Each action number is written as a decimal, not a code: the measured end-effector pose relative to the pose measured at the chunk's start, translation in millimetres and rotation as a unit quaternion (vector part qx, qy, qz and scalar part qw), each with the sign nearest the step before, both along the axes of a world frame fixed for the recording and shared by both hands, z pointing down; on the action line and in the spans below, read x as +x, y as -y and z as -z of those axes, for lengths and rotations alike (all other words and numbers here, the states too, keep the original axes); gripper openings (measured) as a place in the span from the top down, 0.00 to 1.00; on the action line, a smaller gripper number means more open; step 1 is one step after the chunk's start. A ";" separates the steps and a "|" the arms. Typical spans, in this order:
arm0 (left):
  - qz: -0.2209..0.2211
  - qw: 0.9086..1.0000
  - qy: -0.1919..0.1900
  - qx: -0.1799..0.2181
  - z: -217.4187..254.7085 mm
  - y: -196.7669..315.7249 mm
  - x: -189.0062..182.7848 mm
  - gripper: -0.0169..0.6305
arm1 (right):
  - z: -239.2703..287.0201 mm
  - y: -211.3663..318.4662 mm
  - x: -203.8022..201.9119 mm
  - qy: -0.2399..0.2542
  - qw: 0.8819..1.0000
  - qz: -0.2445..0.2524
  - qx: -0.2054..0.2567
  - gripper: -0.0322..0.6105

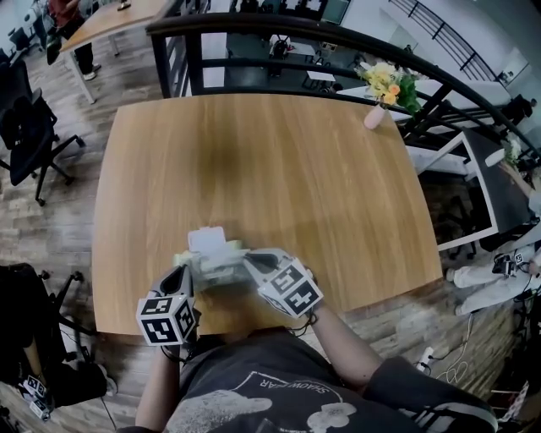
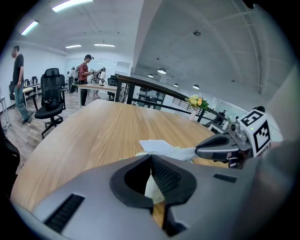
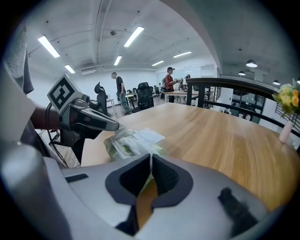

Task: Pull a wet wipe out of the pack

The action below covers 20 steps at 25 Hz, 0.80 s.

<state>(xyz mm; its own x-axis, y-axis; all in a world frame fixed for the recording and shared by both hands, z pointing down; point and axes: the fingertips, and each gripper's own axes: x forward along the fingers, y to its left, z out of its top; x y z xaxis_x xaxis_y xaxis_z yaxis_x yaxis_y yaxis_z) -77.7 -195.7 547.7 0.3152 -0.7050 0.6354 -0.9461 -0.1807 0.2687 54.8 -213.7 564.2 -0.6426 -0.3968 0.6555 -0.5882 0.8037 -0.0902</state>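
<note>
Since the left gripper [image 2: 151, 176] has its jaws clamped on the pack [image 1: 213, 260] edge, the pack is anchored to the surface [image 1: 270, 169]. The right gripper [image 3: 150, 171] jaws pinch the wet wipe [image 2: 183, 152] at the pack's opposite side, likely for pulling.

An open office is shown. Black chairs [image 2: 50, 93] on wheels are seen beside desks [image 2: 98, 87] at the back, where people [image 2: 85, 75] are standing. Long lights [image 3: 134, 35] are fixed to the ceiling. A big wooden tabletop [image 1: 270, 169] is set by a black railing [image 1: 279, 25].
</note>
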 end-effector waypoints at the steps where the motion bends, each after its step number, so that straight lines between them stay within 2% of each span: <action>1: 0.001 1.000 0.000 0.000 0.0 0.6 -0.4 0.95 | 0.5 1.0 0.2 -0.001 1.000 -0.001 0.002 0.90; 6: 0.003 1.000 0.001 -0.001 -0.2 1.7 -1.0 0.95 | 4.0 2.3 3.7 -0.010 1.000 -0.003 0.009 0.90; 20: 0.013 1.000 0.009 0.004 1.3 -2.2 -0.8 0.95 | 6.8 2.5 29.4 0.005 0.999 -0.032 0.013 0.90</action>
